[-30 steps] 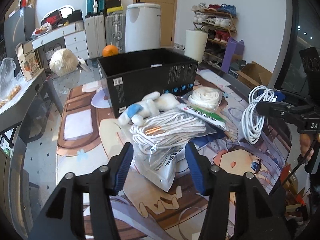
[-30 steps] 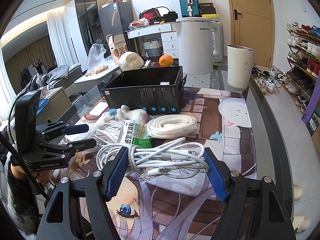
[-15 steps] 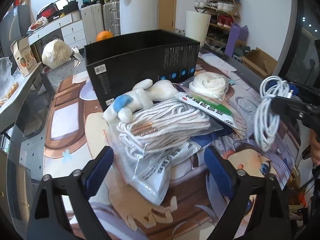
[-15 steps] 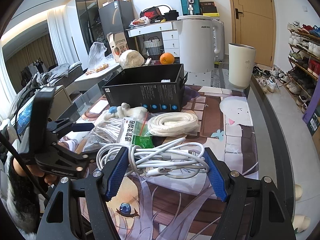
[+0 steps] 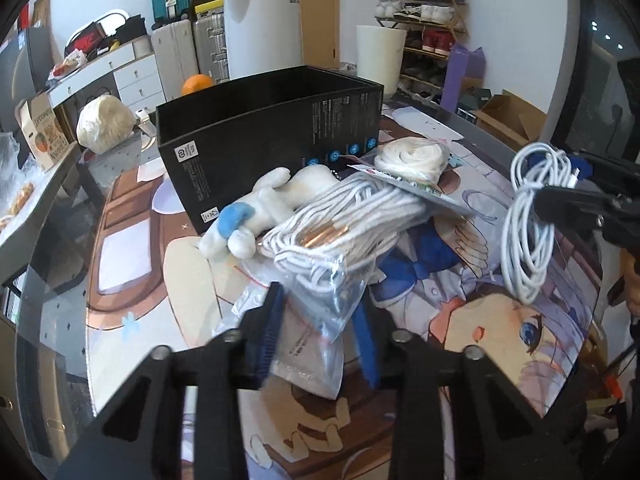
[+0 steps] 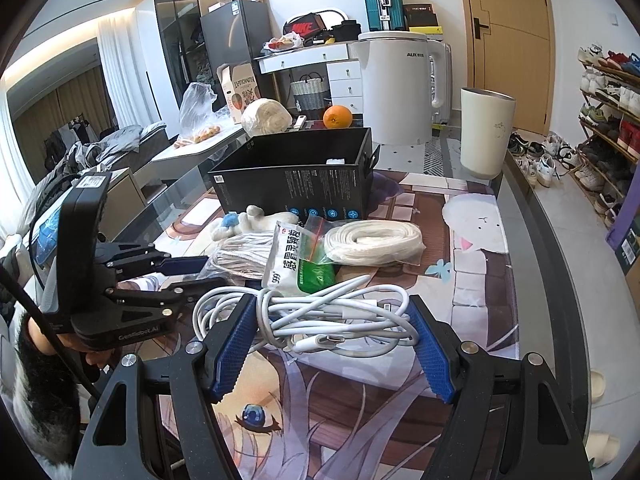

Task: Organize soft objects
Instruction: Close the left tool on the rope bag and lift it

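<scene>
Black box [image 6: 296, 160] at upper centre looks nearly empty; left tool [image 5: 320, 320] is closing on the bagged rope [image 5: 320, 248], right tool [image 6: 332, 336] grips the white cable [image 6: 320, 316], rest unsorted

"AUX" on white appliance [image 6: 404, 92], "999" on white packet [image 6: 282, 258], Nike swoosh on bag [image 6: 302, 28]

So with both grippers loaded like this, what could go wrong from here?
1. The left gripper is closing on a corner of the clear bag of white rope; the thin plastic may slip or tear on lifting.
2. The plush toy and the green-and-white packet rest against that bag and could be dragged along.
3. The white cable bundle in the right gripper hangs in loose loops that might snag the black box.
</scene>
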A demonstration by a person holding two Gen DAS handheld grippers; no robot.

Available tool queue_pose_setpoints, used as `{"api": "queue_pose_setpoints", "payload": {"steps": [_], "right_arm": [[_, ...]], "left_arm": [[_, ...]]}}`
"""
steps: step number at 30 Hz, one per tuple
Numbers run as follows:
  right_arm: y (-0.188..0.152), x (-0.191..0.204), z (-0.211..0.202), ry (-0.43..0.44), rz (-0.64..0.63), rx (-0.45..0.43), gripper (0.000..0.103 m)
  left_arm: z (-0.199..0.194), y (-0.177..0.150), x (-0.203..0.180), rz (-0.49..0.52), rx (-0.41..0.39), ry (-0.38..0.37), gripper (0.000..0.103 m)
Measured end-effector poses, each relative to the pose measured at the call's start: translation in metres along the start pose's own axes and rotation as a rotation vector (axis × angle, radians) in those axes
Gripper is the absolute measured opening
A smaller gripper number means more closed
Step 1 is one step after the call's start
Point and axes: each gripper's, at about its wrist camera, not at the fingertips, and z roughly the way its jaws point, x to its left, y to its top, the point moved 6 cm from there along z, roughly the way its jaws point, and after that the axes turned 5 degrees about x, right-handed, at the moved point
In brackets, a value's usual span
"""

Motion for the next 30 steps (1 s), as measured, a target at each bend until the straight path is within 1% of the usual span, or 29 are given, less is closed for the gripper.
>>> {"api": "queue_pose_setpoints", "payload": {"steps": [1, 4, 12, 15, 17, 18, 20, 21, 22, 24, 26, 29, 30], "right_arm": [[0.0, 0.0, 0.0, -0.001, 0.002, 0.0, 0.075], [0.0, 0.001, -0.001, 0.001, 0.001, 0.0, 0.075], [0.0, 0.002, 0.001, 0.003, -0.003, 0.004, 0.075], [-0.001, 0.004, 0.002, 0.004, -0.006, 0.006, 0.075], [-0.001, 0.005, 0.003, 0.006, -0.009, 0.008, 0.075], [-0.001, 0.006, 0.003, 0.005, -0.01, 0.009, 0.075], [-0.001, 0.006, 0.003, 0.004, -0.01, 0.008, 0.075], [-0.001, 0.006, 0.002, 0.003, -0.011, 0.007, 0.075], [-0.001, 0.006, 0.002, 0.001, -0.01, 0.006, 0.075], [-0.001, 0.004, 0.002, 0.001, -0.008, 0.005, 0.075], [0.0, 0.002, 0.0, -0.001, -0.007, 0.002, 0.075], [0.0, 0.002, 0.0, 0.0, -0.009, 0.002, 0.075], [0.0, 0.001, 0.0, -0.001, -0.011, 0.002, 0.075]], "left_arm": [[-0.001, -0.001, 0.0, 0.005, -0.001, 0.0, 0.02], [-0.006, -0.005, 0.004, 0.001, -0.007, -0.001, 0.014], [-0.018, -0.022, 0.023, -0.038, -0.02, 0.028, 0.013], [-0.023, -0.027, 0.031, -0.07, -0.028, 0.023, 0.013], [-0.025, -0.028, 0.033, -0.083, -0.036, -0.003, 0.013], [-0.027, -0.028, 0.032, -0.083, -0.042, -0.009, 0.017], [-0.031, -0.024, 0.03, -0.082, -0.053, -0.02, 0.029], [-0.032, -0.023, 0.029, -0.079, -0.06, -0.022, 0.048], [-0.034, -0.021, 0.027, -0.079, -0.067, -0.019, 0.054], [-0.039, -0.018, 0.025, -0.074, -0.076, -0.005, 0.054], [-0.044, -0.014, 0.022, -0.068, -0.094, -0.021, 0.055], [-0.044, -0.005, 0.017, -0.033, -0.113, -0.033, 0.066], [-0.042, 0.002, 0.015, -0.024, -0.12, -0.037, 0.072]]}}
